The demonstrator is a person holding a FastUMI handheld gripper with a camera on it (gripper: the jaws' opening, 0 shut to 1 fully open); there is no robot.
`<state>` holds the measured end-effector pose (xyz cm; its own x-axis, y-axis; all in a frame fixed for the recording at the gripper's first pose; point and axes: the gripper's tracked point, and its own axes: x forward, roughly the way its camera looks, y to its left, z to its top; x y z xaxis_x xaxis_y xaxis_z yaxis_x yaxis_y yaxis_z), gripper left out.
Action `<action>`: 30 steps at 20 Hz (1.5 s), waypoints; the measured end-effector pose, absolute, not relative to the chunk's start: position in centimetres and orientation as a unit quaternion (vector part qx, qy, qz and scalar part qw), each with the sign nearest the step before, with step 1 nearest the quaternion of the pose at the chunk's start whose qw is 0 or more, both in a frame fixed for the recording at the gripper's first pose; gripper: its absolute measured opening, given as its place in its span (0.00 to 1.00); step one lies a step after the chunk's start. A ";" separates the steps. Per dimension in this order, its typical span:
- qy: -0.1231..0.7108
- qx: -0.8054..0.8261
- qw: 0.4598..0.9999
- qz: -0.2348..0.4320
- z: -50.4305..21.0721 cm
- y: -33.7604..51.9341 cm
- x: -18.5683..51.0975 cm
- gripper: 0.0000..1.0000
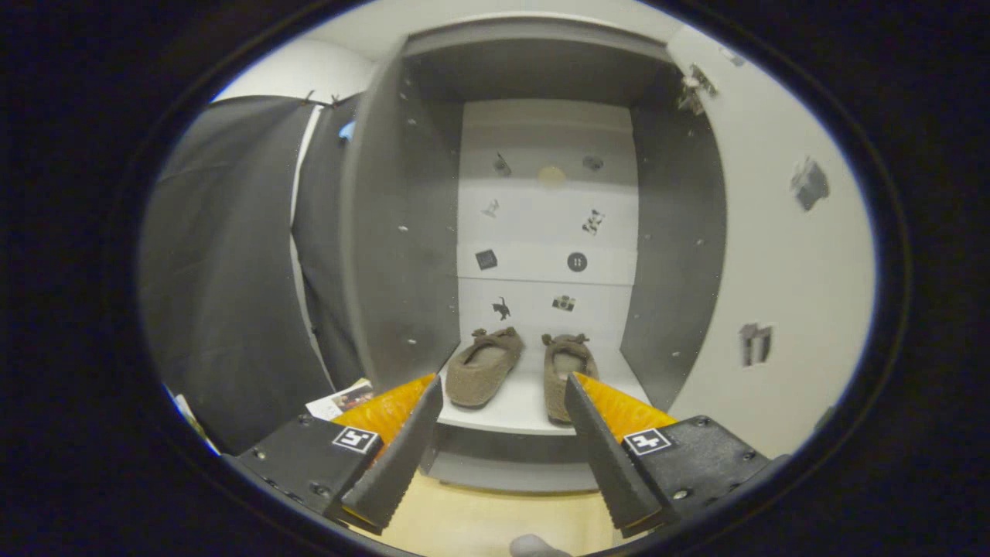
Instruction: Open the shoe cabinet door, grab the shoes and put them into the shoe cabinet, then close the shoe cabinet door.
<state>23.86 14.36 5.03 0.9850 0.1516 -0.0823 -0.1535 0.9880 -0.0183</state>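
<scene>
The two shoes (518, 370) sit side by side on the bottom shelf (510, 414) inside the shoe cabinet (402, 255), just beyond the tool (503, 387). Its fingers are apart and hold nothing. The open door (781, 271) stands to the right.

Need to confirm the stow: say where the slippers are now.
Gripper view: both slippers sit side by side on the cabinet's bottom shelf, beyond the open gripper, door swung right.
</scene>
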 end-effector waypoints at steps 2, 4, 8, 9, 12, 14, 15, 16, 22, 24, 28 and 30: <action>0.025 -0.013 0.997 0.074 5.8 13.6 19.7 1.00; 0.014 -0.008 0.997 0.076 6.4 12.8 15.8 1.00; -0.003 -0.018 0.997 0.081 7.3 11.1 9.2 1.00; 0.000 -0.020 0.996 0.083 7.1 10.6 7.8 1.00; 0.006 -0.018 0.997 0.078 6.6 8.1 3.7 1.00; 0.012 -0.017 0.998 0.066 6.2 6.0 1.4 1.00; 0.011 -0.018 0.998 0.060 6.2 4.9 0.3 1.00; 0.010 -0.016 0.998 0.057 6.1 4.0 -0.9 1.00; 0.007 0.015 1.000 0.007 6.0 -4.7 -5.0 1.00; 0.005 0.022 1.000 -0.016 6.0 -8.5 -5.5 1.00; 0.010 0.032 0.999 -0.027 5.4 -14.5 -3.6 1.00; 0.012 0.044 0.999 -0.012 5.5 -16.7 -2.4 1.00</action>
<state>-2.37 -16.67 5.55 0.9994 -0.0222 -0.0253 0.0243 0.9959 0.0869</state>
